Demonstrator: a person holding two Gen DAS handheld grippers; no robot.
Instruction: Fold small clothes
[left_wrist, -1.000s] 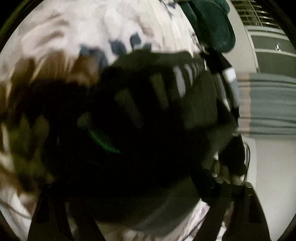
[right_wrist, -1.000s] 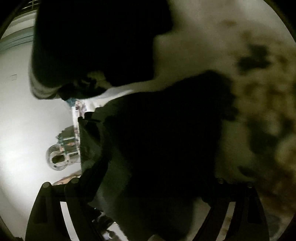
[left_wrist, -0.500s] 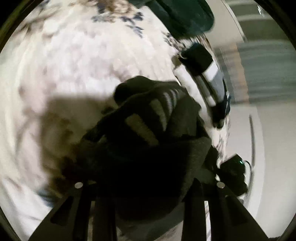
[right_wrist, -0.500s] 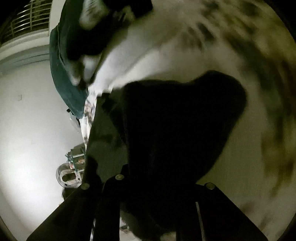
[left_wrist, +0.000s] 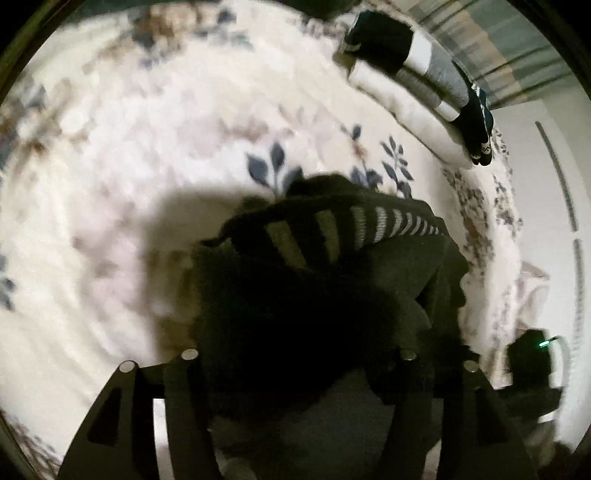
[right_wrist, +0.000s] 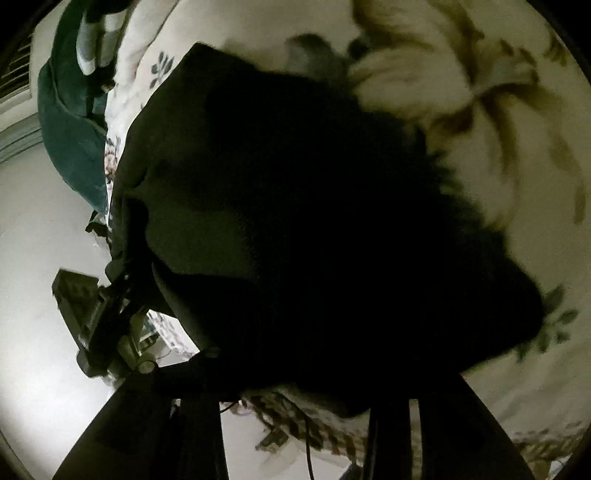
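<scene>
Under both your grippers spreads the floral bedspread (left_wrist: 147, 155), pale with blue and brown sprigs, blurred toward its edges; on it, near the edge of the bed, lies the dark garment (left_wrist: 332, 295) you are folding, bunched into a thick heap with a band of pale stripes showing along its upper fold; from the right wrist view the same garment (right_wrist: 314, 221) fills most of the picture as one black mass; at the far edge of the bed a green cloth (right_wrist: 70, 140) lies against the bedspread, with a stack of folded clothes (left_wrist: 417, 70) just beside it, white below and dark with grey and white bands on top; your left gripper (left_wrist: 295, 369) has the heap between its two fingers and its jaws are opening, though the cloth is so dark there that you cannot tell whether the pads press it; your right gripper (right_wrist: 295, 391) stands over the near edge of the garment with its jaws opening too, cloth lying between the fingers, and again the grip cannot be made out.
</scene>
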